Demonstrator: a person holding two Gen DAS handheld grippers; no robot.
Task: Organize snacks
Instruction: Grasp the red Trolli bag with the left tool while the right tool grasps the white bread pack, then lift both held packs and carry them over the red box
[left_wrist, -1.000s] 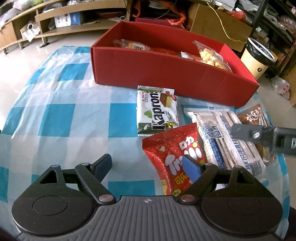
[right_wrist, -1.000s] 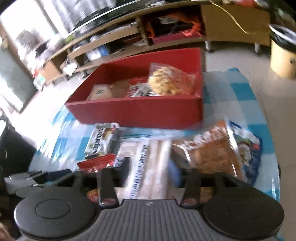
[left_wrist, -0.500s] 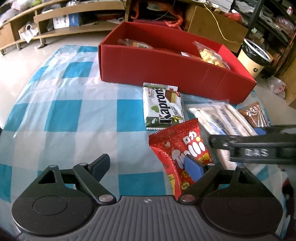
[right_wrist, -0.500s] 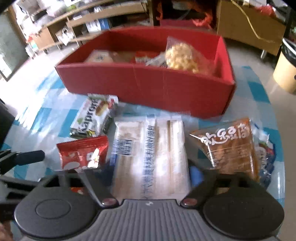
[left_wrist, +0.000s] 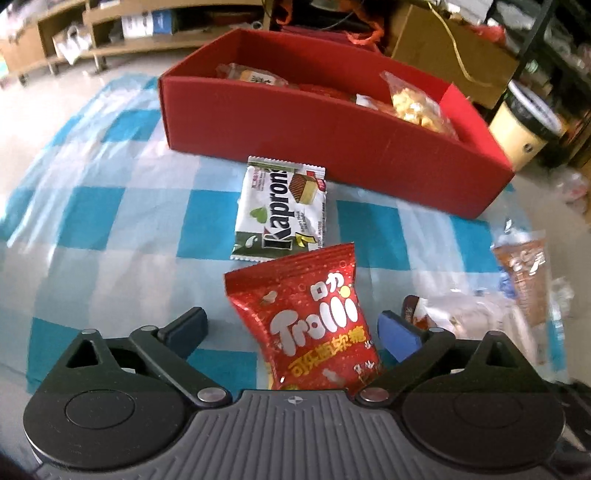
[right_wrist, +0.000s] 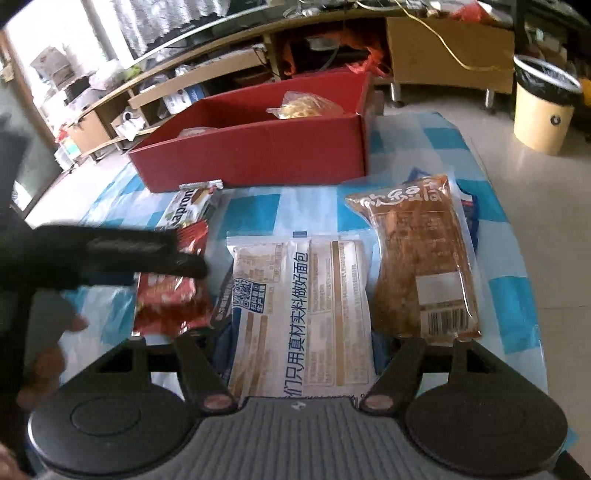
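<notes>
Blue-and-white checked cloth surface (left_wrist: 110, 206). One open red cardboard box (left_wrist: 332, 147) at its far side, with several snack bags inside, one clear bag of yellow puffs (left_wrist: 417, 105) on top.

Four packs loose on the surface:
- one long white bread pack (right_wrist: 299, 314), long axis running away from the right gripper (right_wrist: 299, 332); its jaws flank the near end and are closing, contact not visible
- one brown clear-wrapped pack (right_wrist: 421, 262) just right of it, parallel
- one white Kapron wafer pack (left_wrist: 280, 214), long axis toward the box
- one red Trolli gummy bag (left_wrist: 314, 325), upright and slightly tilted, between the jaws of the left gripper (left_wrist: 291, 328), which are opening, pads clear of the bag
</notes>
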